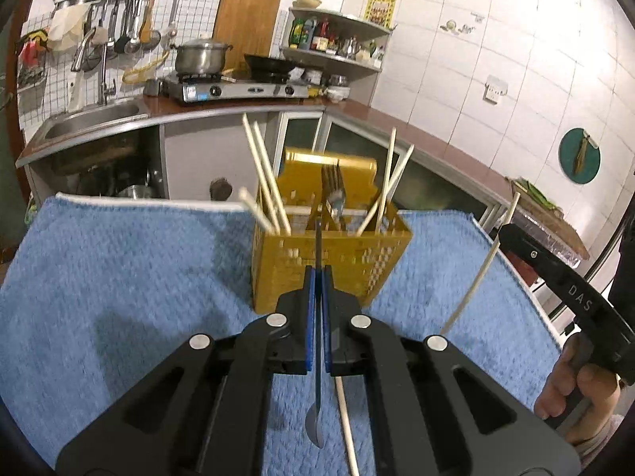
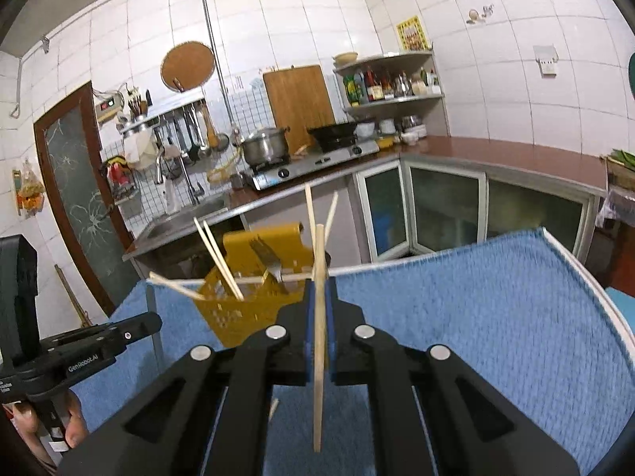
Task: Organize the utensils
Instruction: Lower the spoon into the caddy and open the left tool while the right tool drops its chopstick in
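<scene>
A: In the left wrist view, the left gripper point(image 1: 318, 273) is clamping its jaws on a spoon point(image 1: 316, 416), bowl hanging low over the blue towel point(image 1: 119, 277). The yellow utensil basket point(image 1: 329, 261) is holding chopsticks point(image 1: 270, 186) and a fork point(image 1: 333, 194). "DAS" is showing on the right gripper point(image 1: 512, 234).

B: In the right wrist view, its jaws are pinching a pale chopstick point(image 2: 318, 337); "GenRobot.AI" is reading on the other tool.

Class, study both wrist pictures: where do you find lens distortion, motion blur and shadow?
Left wrist view: fisheye bends the counter into a curve; the yellow basket is smeared by blur; the hand-held gripper casts a soft shadow on the blue towel. Right wrist view: tile lines bow, corners go dark, and the basket and its chopsticks are blurred.
</scene>
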The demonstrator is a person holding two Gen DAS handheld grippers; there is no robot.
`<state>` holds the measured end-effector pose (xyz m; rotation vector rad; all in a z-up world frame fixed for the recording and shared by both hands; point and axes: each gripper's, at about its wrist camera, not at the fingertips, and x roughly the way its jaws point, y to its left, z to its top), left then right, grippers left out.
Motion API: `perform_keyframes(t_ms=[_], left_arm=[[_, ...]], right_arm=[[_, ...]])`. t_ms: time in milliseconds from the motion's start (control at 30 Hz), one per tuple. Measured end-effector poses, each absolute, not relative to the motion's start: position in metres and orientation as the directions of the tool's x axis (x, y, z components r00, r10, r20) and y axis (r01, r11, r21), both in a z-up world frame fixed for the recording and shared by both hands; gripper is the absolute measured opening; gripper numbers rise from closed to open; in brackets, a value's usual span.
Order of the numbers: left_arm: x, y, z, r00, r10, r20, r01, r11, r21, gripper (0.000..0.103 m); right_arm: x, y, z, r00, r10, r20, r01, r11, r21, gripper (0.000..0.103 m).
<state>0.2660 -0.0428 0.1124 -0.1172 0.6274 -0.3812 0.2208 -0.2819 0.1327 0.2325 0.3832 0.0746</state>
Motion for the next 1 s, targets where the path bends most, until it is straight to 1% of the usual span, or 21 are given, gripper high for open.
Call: perform_keyframes(t_ms=[333,433,533,633,733,833,1000], left_arm=[[0.302,-0.044,0.174,0.81,-0.372,-0.453,0.312,0.928,-0.205,0.002],[0.315,-0.047,0.192,0.83,-0.362,-0.425,0.308,0.932,-0.193,0.002],[0.329,-0.052,0.207,0.846,-0.351,-0.401,0.303,0.936,-0.181,0.002],[0.343,-0.058,0.214,0.856,-0.345,-0.384,0.298,0.938,-0.177,0.002],[0.356,-0.063,0.214,0.868,-0.335,-0.367,0.29,0.941,-0.172,0.002],[0.368,-0.068,0.203,0.877,-0.326,-0.353,0.284,0.944,-0.167,0.002],[0.387,-0.075,0.166,0.864,-0.337,-0.373,0.292,0.941,-0.174,0.002]], right_arm=[[0.237,-0.286,0.2,0.963,0.123,-0.242,-0.068,0.972,0.224,0.005],[0.244,-0.284,0.22,0.968,0.134,-0.213,-0.085,0.971,0.225,0.005],[0.251,-0.28,0.239,0.974,0.125,-0.187,-0.089,0.977,0.192,0.005],[0.262,-0.277,0.249,0.977,0.117,-0.177,-0.086,0.981,0.174,0.005],[0.273,-0.274,0.25,0.977,0.115,-0.177,-0.086,0.983,0.163,0.005],[0.287,-0.27,0.24,0.975,0.111,-0.193,-0.084,0.987,0.139,0.005],[0.311,-0.274,0.21,0.963,0.114,-0.246,-0.08,0.986,0.144,0.005]])
